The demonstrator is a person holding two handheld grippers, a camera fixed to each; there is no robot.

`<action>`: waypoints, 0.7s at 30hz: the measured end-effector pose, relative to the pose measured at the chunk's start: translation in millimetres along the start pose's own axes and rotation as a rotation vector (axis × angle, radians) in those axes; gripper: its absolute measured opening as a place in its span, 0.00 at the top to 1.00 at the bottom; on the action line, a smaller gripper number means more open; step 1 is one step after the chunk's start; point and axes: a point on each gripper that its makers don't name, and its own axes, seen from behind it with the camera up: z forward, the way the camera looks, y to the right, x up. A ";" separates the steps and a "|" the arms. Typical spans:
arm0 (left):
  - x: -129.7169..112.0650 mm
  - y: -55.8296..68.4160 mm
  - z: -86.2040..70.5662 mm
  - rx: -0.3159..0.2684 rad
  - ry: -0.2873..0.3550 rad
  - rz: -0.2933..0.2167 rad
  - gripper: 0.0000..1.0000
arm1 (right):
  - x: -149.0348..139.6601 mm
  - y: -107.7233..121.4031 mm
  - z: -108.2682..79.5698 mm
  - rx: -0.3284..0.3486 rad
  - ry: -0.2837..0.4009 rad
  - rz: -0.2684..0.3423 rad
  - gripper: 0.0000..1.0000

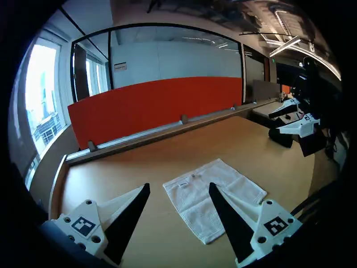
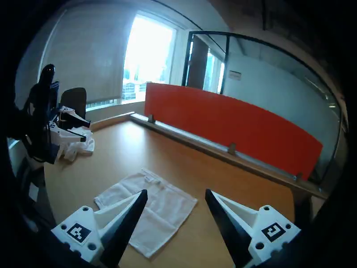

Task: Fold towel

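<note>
Towel (image 1: 196,196) flat, nobody's grabbed it
Left gripper (image 1: 178,185) and right gripper (image 2: 176,191) both spread wide, towel just ahead; folded once, maybe.

towel (image 1: 209,194) | white, rectangular | spread flat, unfolded | on wooden desk (image 1: 250,143)

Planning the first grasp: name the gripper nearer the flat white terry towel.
Left, probably. Left gripper: white terry towel straight ahead between its open jaws. Right gripper: towel off to the left of its jaws.
</note>
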 end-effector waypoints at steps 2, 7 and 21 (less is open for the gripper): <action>-9.1 4.5 2.9 -0.009 -0.013 -0.001 0.02 | -7.8 -5.4 2.9 0.013 -0.011 0.002 0.00; -35.4 15.0 10.6 -0.027 -0.051 -0.006 0.01 | -33.4 -15.8 11.4 0.035 -0.047 0.003 0.00; -122.6 46.2 33.5 -0.086 -0.196 -0.010 0.01 | -119.5 -38.7 31.7 0.070 -0.164 0.002 0.00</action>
